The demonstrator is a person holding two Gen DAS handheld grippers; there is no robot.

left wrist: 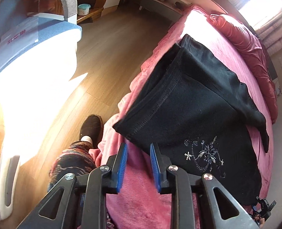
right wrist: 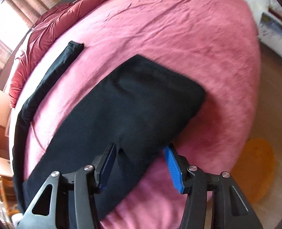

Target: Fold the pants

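At the bottom of the left wrist view, the left claw (left wrist: 138,168) sits with its blue pads (left wrist: 121,168) parted to a medium gap and nothing between them, just pink bed cover (left wrist: 141,200) showing through. The tip of the right-hand pad is right at the near edge of the black pants (left wrist: 188,110), though I can't tell if it actually touches. The pants lie across the middle and right of that frame on the pink bed, partly folded, with a stitched hem running diagonally and a small silvery flower embroidery (left wrist: 205,156) low in the frame. The bed edge falls off to the left, where there's open wooden floor (left wrist: 110,43), a slippered foot (left wrist: 91,127) close to the bed, and a blue-and-white chair (left wrist: 45,32) in the upper left. In the right wrist view, the right claw (right wrist: 141,164) is spread wide, hanging over the near part of the pants (right wrist: 133,105); the fabric passes between the pads and seems loose, not pinched. One leg (right wrist: 51,72) stretches off toward the upper left. Loads of bare pink bed (right wrist: 179,28) across the top and right, a red duvet (right wrist: 51,26) bunched upper left, and an orange rug (right wrist: 255,168) on the floor at lower right.
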